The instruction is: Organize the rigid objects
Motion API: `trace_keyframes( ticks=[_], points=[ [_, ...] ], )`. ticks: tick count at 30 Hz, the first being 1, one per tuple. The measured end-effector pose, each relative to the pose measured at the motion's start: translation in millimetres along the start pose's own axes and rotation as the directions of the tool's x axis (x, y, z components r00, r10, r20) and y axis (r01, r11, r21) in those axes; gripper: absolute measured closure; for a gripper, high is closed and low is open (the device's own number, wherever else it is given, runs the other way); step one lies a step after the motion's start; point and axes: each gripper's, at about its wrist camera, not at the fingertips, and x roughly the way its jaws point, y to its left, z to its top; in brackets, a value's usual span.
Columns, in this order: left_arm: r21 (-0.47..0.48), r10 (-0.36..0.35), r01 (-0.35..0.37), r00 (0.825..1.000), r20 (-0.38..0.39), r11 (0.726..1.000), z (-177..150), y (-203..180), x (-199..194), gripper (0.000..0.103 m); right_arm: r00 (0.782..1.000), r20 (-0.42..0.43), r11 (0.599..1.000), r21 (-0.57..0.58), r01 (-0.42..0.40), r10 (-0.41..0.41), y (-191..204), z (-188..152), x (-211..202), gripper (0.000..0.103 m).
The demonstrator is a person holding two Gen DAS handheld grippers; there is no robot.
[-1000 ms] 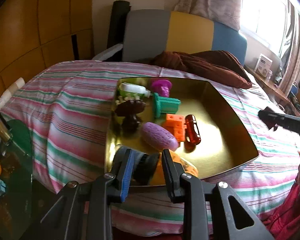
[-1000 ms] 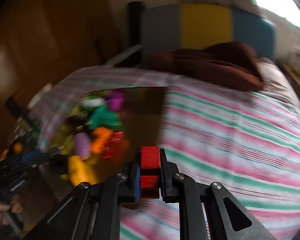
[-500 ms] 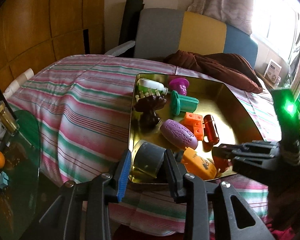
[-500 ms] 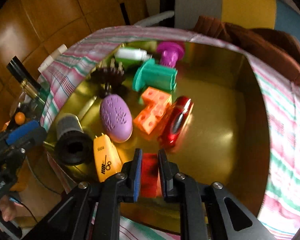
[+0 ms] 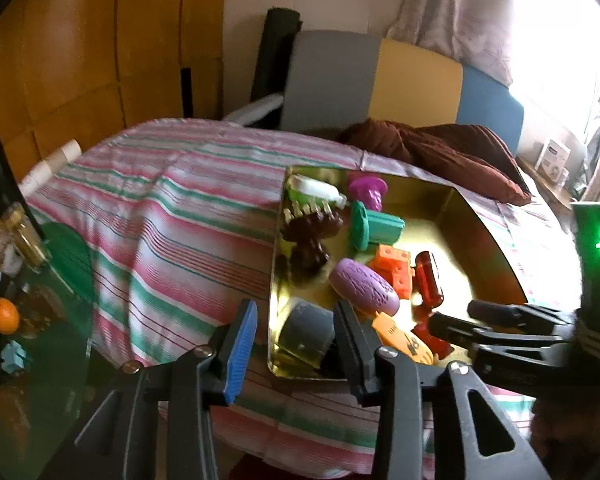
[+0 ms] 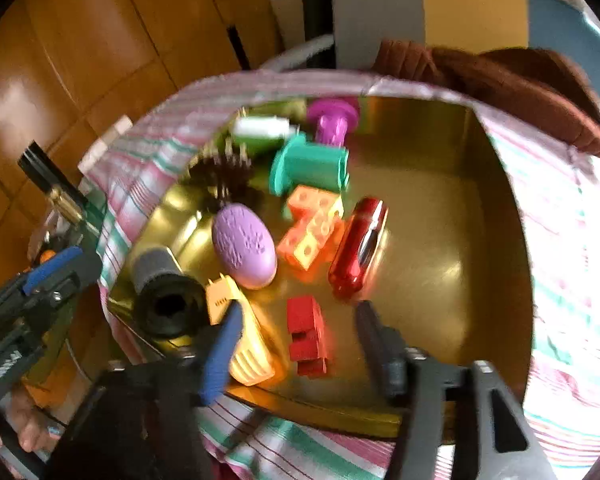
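The gold tray [image 6: 496, 208] sits on a striped bedsheet [image 5: 172, 216], and most toys lie in its left half. The right gripper [image 6: 296, 332] hangs over the near edge of the tray w/ its jaws opening – the red block [image 6: 306, 334] lies on the tray floor between them, and the pads do not press on it. Just left of the block is a yellow-orange toy [image 6: 244, 340], partly under the blue pad. Farther in lie a purple oval piece [image 6: 244, 246], an orange perforated block [image 6: 312, 230], a shiny red toy car [image 6: 358, 246], a teal spool-like piece [image 6: 310, 168], a magenta piece [image 6: 332, 118], a white-and-green item [image 6: 262, 130] and a dark brown spiky piece [image 6: 228, 178].

The left gripper [image 5: 292, 328] is at the near-left corner of the tray, jaws also opening. The grey-black cylinder [image 5: 306, 330] rests in that corner, approx. between the fingers; the right-hand finger is just beside it, the blue-padded one stands apart, outside the tray wall – so no grip. In the right wrist view, a hand [image 6: 24, 426] holds this gripper from below.

Behind the tray there is a brown pillow [image 5: 440, 156], and to the left a green glass table [image 5: 60, 340] w/ an orange fruit [image 5: 5, 315].
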Motion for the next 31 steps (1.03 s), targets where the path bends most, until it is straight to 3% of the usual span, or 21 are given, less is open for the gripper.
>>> trace_keyframes(
  ticks=[4,7,8,9,11,15,24,31],
  points=[
    [0.013,0.032,-0.033,0.998,0.045,0.999,3.3,-5.1,-11.9,0.058,0.996,0.081,1.000,0.001,0.029,-0.029,4.6,-1.5,-22.5,0.023],
    [0.002,0.044,-0.045,0.997,0.070,0.999,5.8,-9.1,-21.4,0.056,0.987,0.143,0.997,0.017,0.071,-0.073,6.5,-7.1,-40.7,0.022],
    [0.000,0.056,-0.056,0.996,0.073,0.998,7.0,-10.4,-23.2,0.047,0.983,0.160,0.996,0.023,0.087,-0.089,7.0,-9.0,-45.5,0.021],
    [0.007,0.085,-0.086,0.994,0.072,0.996,7.9,-14.1,-25.7,0.030,0.978,0.179,0.994,0.030,0.106,-0.110,7.4,-11.5,-50.8,0.020],
    [0.025,0.085,-0.087,0.994,0.075,0.996,8.7,-20.7,-30.8,0.024,0.967,0.210,0.990,0.046,0.137,-0.144,7.4,-17.9,-59.5,0.019],
    [0.008,0.072,-0.074,0.991,0.113,0.997,5.8,-27.6,-41.5,0.024,0.962,0.221,0.986,0.066,0.152,-0.163,3.1,-25.5,-66.6,0.019],
    [0.009,0.066,-0.068,0.991,0.117,0.998,2.5,-35.2,-43.4,0.024,0.963,0.212,0.984,0.094,0.151,-0.168,-5.7,-34.7,-68.5,0.019],
    [0.015,0.069,-0.071,0.989,0.134,0.997,2.6,-35.6,-43.5,0.030,0.956,0.233,0.983,0.081,0.163,-0.178,-3.2,-34.7,-73.2,0.019]
  ],
)
